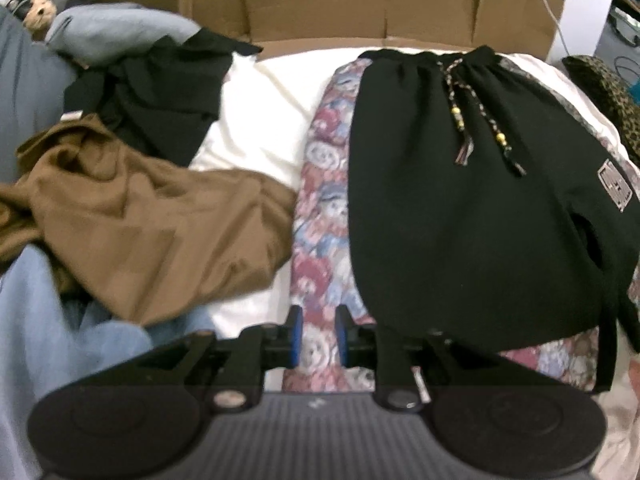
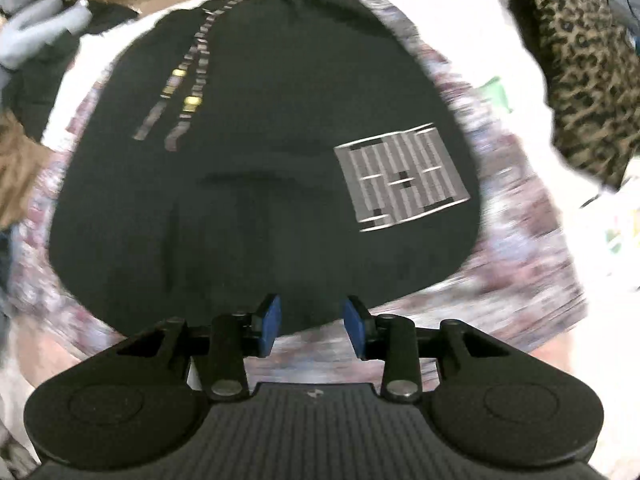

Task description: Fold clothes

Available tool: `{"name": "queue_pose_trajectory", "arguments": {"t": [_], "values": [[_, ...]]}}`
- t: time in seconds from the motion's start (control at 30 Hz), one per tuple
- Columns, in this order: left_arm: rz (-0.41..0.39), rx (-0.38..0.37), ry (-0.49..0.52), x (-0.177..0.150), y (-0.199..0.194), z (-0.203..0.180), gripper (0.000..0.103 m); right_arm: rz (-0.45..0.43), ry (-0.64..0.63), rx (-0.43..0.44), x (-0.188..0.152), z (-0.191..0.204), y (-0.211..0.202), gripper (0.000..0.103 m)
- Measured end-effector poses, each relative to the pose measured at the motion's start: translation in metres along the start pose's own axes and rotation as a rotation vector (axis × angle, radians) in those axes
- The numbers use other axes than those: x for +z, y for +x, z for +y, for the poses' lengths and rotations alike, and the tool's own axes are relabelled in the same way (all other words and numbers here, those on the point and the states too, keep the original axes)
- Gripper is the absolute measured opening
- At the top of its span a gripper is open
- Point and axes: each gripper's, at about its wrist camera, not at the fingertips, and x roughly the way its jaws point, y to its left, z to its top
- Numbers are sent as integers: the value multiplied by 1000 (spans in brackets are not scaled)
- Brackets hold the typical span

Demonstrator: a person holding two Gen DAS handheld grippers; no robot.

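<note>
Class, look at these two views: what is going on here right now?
A person with a handheld gripper in each hand is folding laundry. Black drawstring shorts lie flat on a bear-print cloth. The left gripper and right gripper are both open at the near hem, holding nothing. A crumpled brown garment and another black garment wait to the left.

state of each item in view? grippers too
black shorts: laid flat on patterned cloth, drawstring loose
patterned cloth: spread under shorts
brown garment: crumpled, unfolded
black garment: crumpled heap
light blue garment: bunched
left gripper: open, empty
right gripper: open, empty
</note>
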Motion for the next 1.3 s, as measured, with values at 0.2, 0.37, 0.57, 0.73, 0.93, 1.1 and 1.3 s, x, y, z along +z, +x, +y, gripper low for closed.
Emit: {"name": "queue_pose_trajectory", "arguments": {"t": [0.2, 0.37, 0.57, 0.73, 0.93, 1.1, 1.3], "values": [[-18, 3, 5, 14, 12, -12, 19, 93, -160, -146, -3, -60, -5, 45], [-10, 20, 36, 20, 15, -22, 21, 127, -153, -205, -24, -107, -1, 50], [22, 49, 55, 21, 17, -33, 21, 34, -65, -200, -43, -148, 6, 51], [46, 73, 61, 21, 20, -42, 25, -44, 8, -185, -59, -170, 11, 51], [52, 92, 59, 30, 27, -52, 26, -85, 155, -113, -76, -200, 22, 47], [15, 110, 25, 51, 41, -52, 29, -84, 122, -54, -77, -198, 27, 6], [-36, 126, 3, 92, 67, -51, 29, -65, 68, -84, -72, -197, 21, 2]]}}
